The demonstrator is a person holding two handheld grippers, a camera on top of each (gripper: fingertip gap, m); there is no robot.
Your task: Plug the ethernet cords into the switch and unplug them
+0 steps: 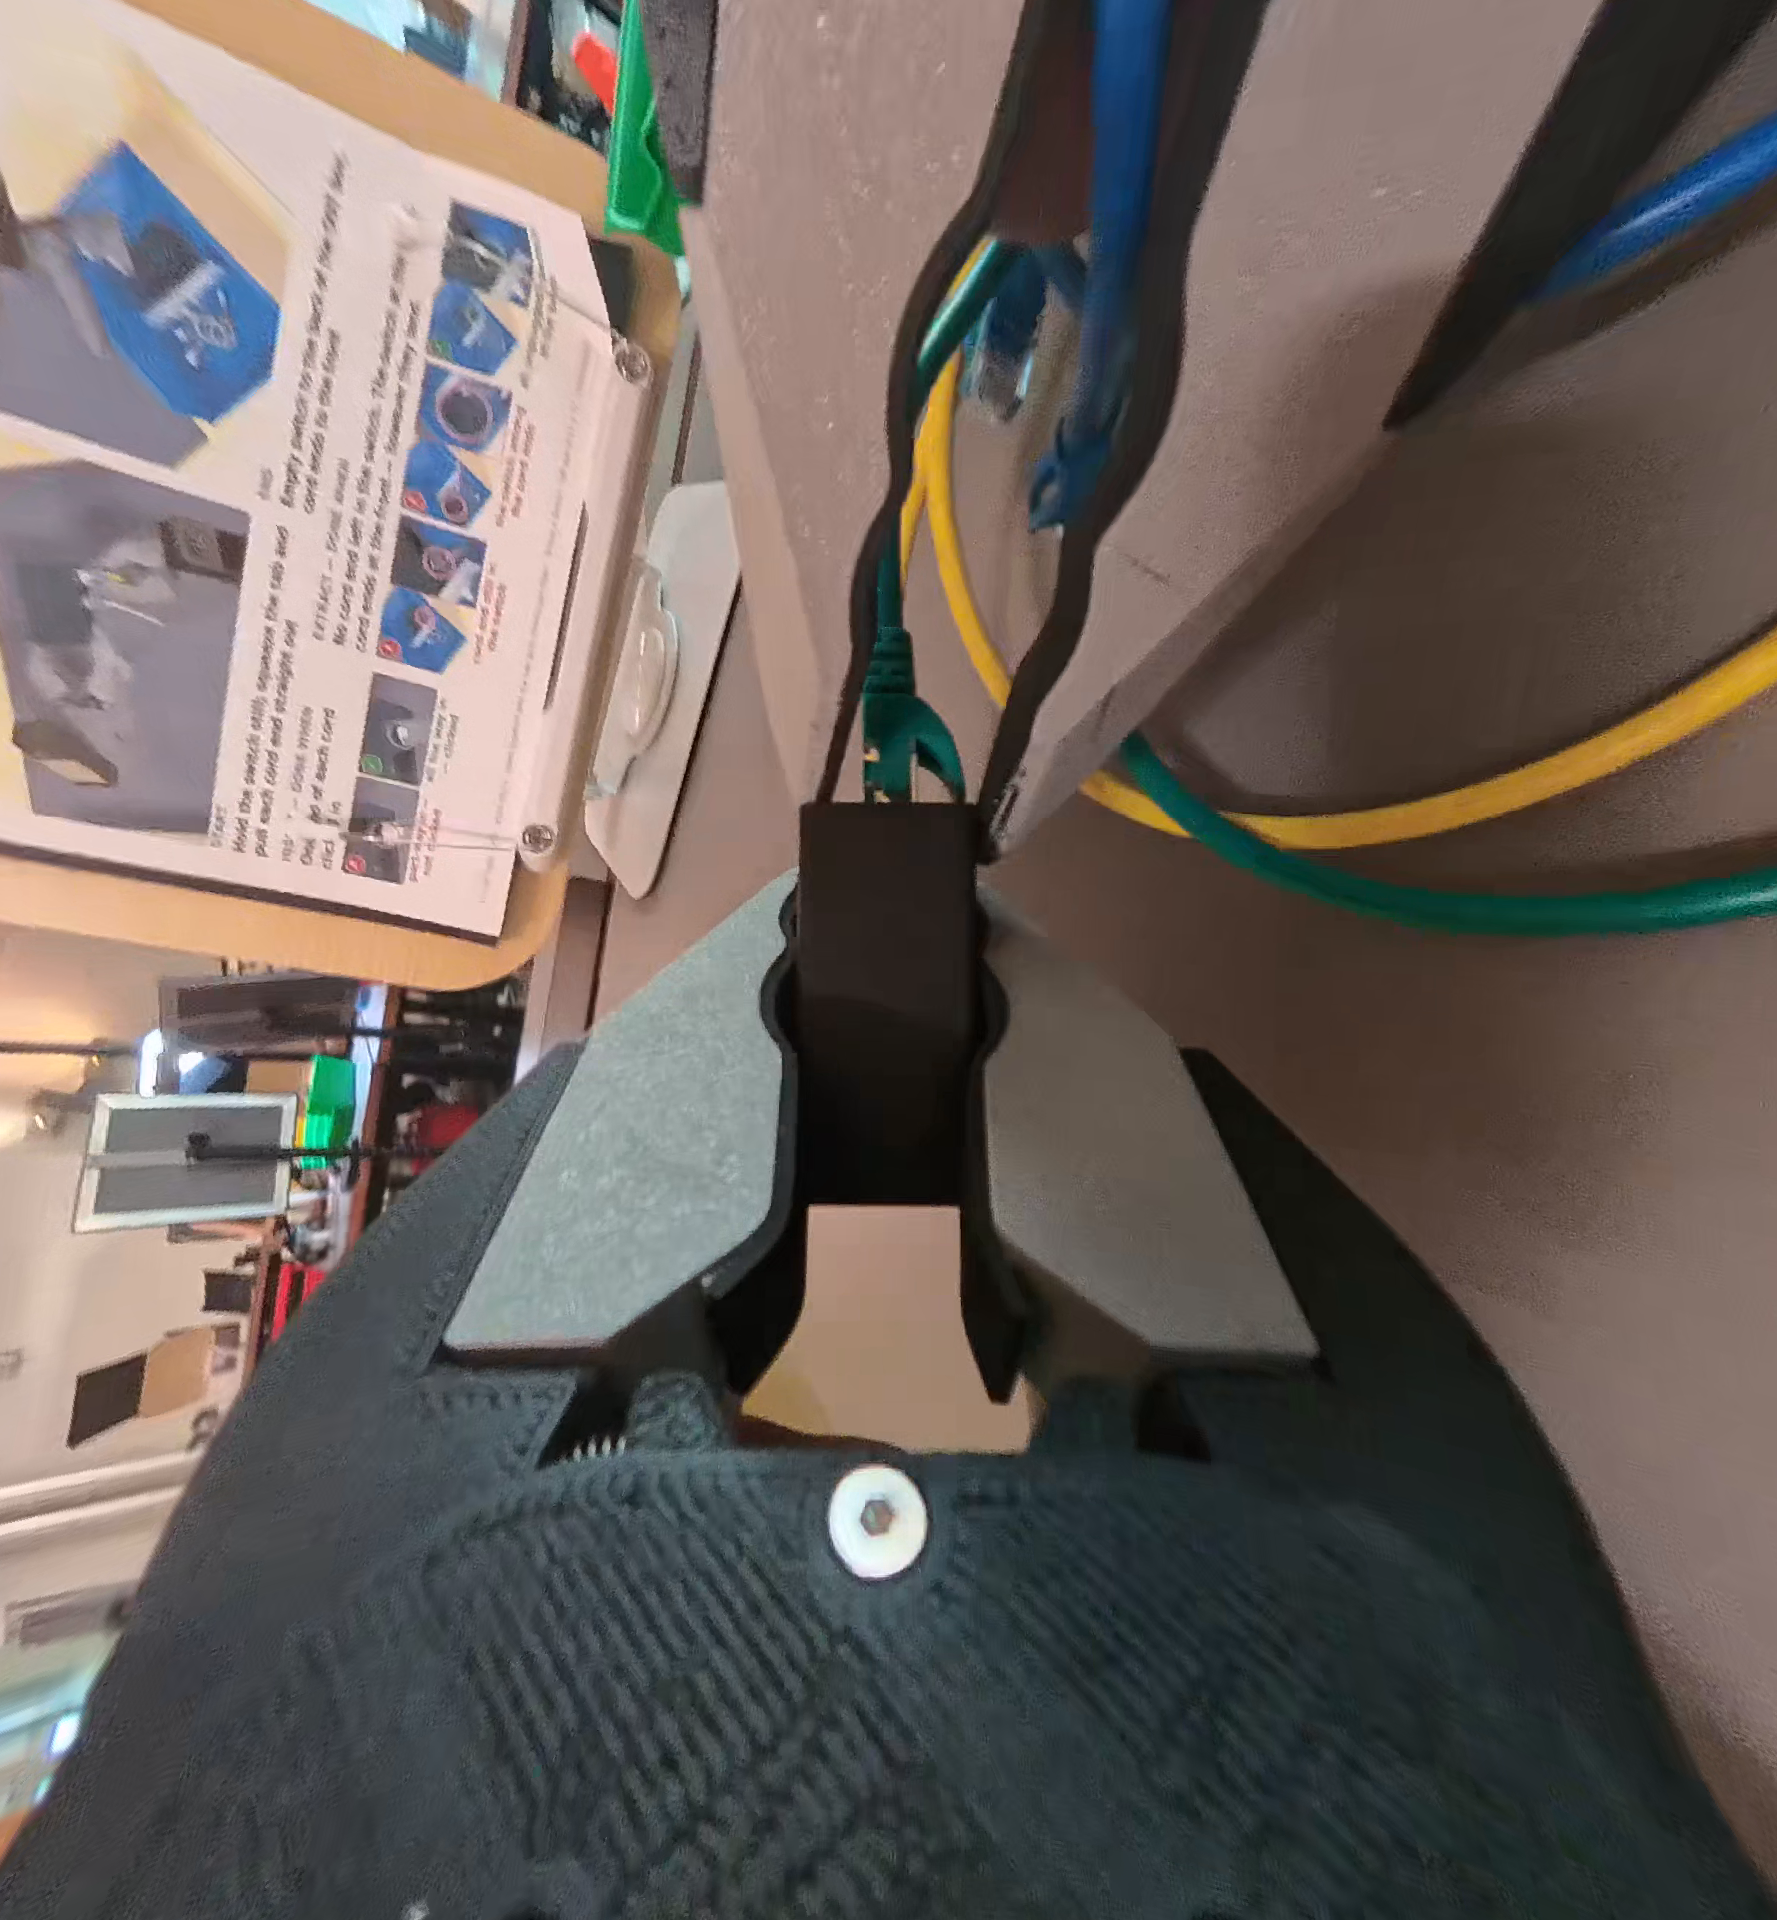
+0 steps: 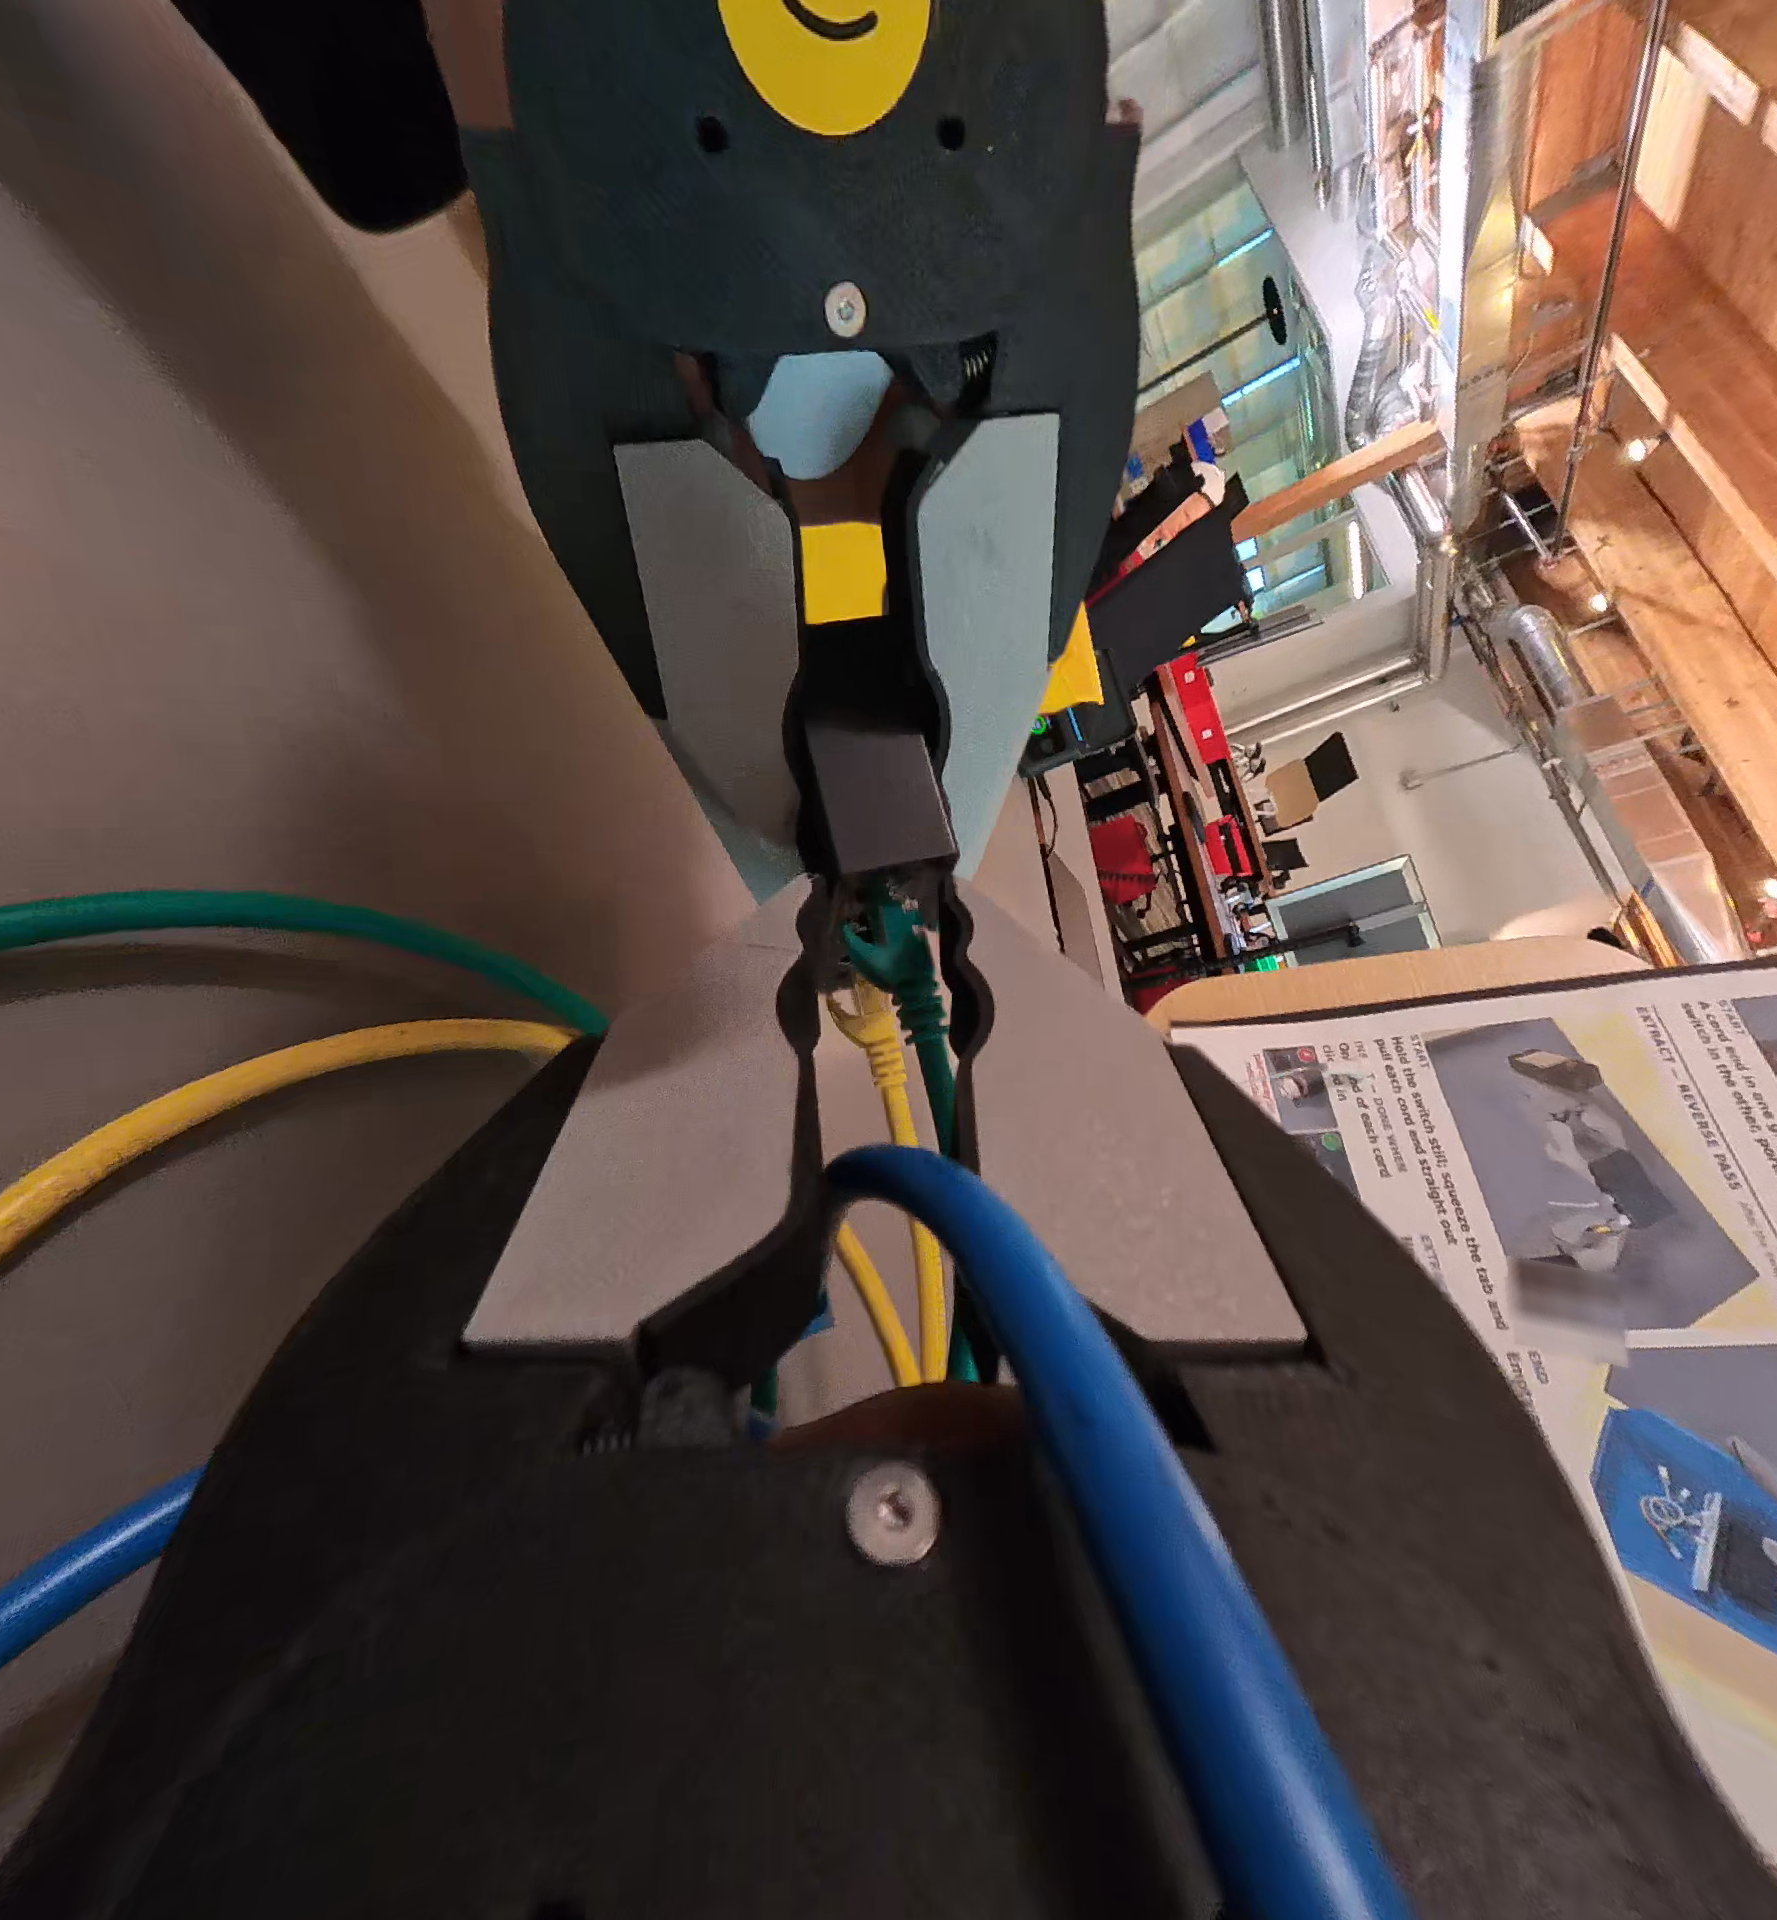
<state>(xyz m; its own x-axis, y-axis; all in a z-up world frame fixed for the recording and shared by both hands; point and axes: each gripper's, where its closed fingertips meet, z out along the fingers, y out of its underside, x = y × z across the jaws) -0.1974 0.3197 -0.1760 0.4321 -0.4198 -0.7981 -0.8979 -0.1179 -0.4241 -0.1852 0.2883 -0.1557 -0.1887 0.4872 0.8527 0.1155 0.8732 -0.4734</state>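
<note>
Left hand-held gripper (image 1: 884, 894) clamps switch (image 1: 884, 997) (ports hidden); green cord (image 1: 899, 707) plugged.

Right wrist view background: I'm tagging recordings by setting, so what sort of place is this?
Probably a large workshop or lab hall: exposed metal ducts run under a wooden ceiling, and workbenches with red bins stand behind the grey table.

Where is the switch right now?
The switch sits clamped in the left gripper, held above the table; the green cord meets its front, between the right gripper fingers.
</note>
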